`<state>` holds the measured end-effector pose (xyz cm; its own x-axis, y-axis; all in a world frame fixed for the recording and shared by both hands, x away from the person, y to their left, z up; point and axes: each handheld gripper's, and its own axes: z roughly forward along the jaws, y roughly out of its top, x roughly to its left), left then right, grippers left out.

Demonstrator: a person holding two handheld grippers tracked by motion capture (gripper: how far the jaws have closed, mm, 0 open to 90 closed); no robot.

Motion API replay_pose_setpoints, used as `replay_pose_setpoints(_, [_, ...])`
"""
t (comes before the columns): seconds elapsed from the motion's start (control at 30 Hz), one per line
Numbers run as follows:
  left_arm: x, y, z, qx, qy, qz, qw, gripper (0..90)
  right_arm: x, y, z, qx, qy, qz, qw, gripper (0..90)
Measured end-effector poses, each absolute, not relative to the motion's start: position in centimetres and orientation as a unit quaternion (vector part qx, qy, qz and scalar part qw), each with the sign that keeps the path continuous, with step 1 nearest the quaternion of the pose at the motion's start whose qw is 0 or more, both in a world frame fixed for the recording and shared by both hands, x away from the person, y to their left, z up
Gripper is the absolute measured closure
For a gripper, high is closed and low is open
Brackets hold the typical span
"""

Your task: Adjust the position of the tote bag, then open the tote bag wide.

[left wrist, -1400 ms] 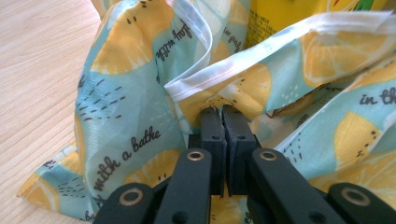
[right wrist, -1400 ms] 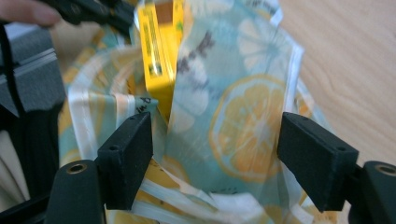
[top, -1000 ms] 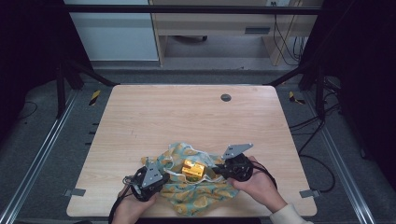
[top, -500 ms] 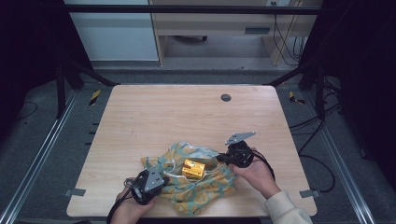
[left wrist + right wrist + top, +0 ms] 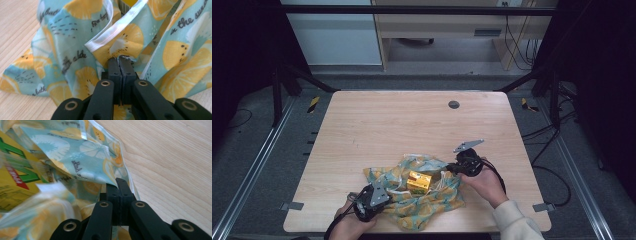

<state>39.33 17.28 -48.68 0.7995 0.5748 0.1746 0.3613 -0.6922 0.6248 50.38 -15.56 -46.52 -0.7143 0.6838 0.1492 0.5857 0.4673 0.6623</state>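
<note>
With both grippers down at the near edge of the table [image 5: 362,125], you've got each one clamped on the lemon-print cloth [image 5: 422,205]. Your left gripper [image 5: 118,60] has its jaws pressed together on a fold near the white hem. Your right gripper [image 5: 117,182] is pinched tight on the cloth's edge, bare wood just beside it. Yellow box [image 5: 419,181] sits on the cloth, between your two grippers.
</note>
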Motion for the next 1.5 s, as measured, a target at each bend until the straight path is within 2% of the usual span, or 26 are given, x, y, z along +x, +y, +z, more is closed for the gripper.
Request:
replay_pose_setpoints(0.97, [39.3,17.9,-48.7,0.906,0.265,0.165,0.286,89.6,51.3,-15.8,-47.5,0.383,0.852,0.347,0.084,90.0])
replay_pose_setpoints(1.07, [39.3,18.0,-48.6,0.904,0.266,0.168,0.288,86.7,51.3,-15.8,-47.5,0.38,0.853,0.349,0.083,89.1])
replay_pose_setpoints(1.17, [39.2,18.1,-48.3,0.897,0.269,0.174,0.303,82.3,50.9,-15.8,-47.2,0.377,0.852,0.352,0.093,74.8])
replay_pose_setpoints(1.2, [39.1,18.1,-48.2,0.893,0.274,0.177,0.311,72.9,50.5,-15.9,-46.7,0.375,0.849,0.359,0.1,65.6])
replay_pose_setpoints(1.23, [39.1,18.2,-48.1,0.889,0.276,0.18,0.316,72.9,50.5,-15.9,-46.7,0.375,0.849,0.359,0.1,65.6])
replay_pose_setpoints(1.27, [39.0,18.2,-47.9,0.887,0.277,0.183,0.323,70.0,50.3,-16.0,-46.4,0.374,0.848,0.361,0.104,59.9])
replay_pose_setpoints(1.3, [38.8,18.4,-47.5,0.879,0.278,0.188,0.338,65.3,49.9,-16.3,-45.8,0.373,0.845,0.364,0.118,48.6])
replay_pose_setpoints(1.33, [38.8,18.4,-47.5,0.879,0.278,0.188,0.338,62.0,49.9,-16.3,-45.8,0.373,0.845,0.364,0.118,48.6])
replay_pose_setpoints(1.37, [38.7,18.6,-47.3,0.874,0.281,0.192,0.346,62.0,49.6,-16.4,-45.5,0.374,0.844,0.363,0.124,44.1])
replay_pose_setpoints(1.43, [38.7,18.8,-46.8,0.865,0.286,0.195,0.362,51.9,48.9,-17.0,-44.5,0.373,0.839,0.372,0.136,35.1])
replay_pose_setpoints(1.5, [38.6,19.0,-46.4,0.856,0.29,0.194,0.382,48.7,48.7,-17.1,-44.2,0.372,0.837,0.376,0.14,34.4])
